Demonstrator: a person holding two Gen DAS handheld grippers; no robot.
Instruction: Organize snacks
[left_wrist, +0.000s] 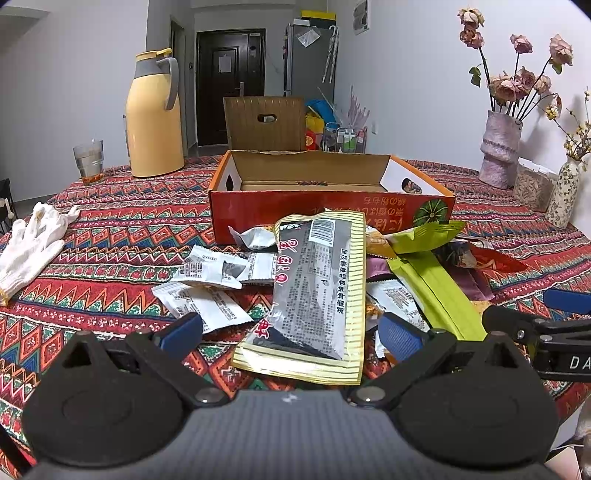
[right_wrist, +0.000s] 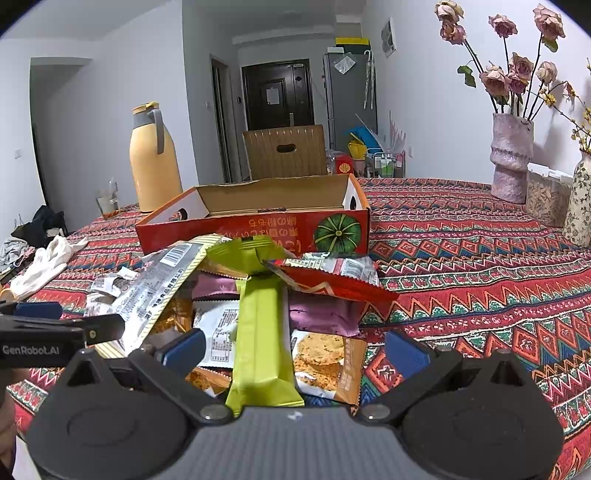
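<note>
**Snack packets heaped before an open box**

White cotton gloves (left_wrist: 31, 242) lie at the far left of the table (left_wrist: 122, 236), which is covered with a red patterned cloth. Behind them stands a drinking glass (left_wrist: 88, 158), and next to it a yellow thermos jug (left_wrist: 153, 118). Small white sachets (left_wrist: 207, 291) are spread flat on the cloth, just left of the main heap.

The left gripper (left_wrist: 291, 332) hovers low over the near end of a long grey and yellow packet (left_wrist: 314, 291). Its jaws are wide apart, with one blue pad on each side of the packet, and they hold nothing. Behind the heap sits the red cardboard box (left_wrist: 328, 216), open on top, with a green pumpkin picture on the front wall. I can see only bare cardboard inside.

To the right of the grey packet lies a long green packet (right_wrist: 258, 332), pointing away from the camera. The right gripper (right_wrist: 295, 350) is above its near end, the jaws also wide and holding nothing. Between its pads are also a white sachet and an orange cookie packet (right_wrist: 328, 363). Purple packets (right_wrist: 321, 314) lie beneath, and a red packet (right_wrist: 332, 277) rests on top of the heap, near the box.

At the far right stand a pale vase with dried roses (right_wrist: 511, 162) and a flowered vase (right_wrist: 580, 206).
</note>
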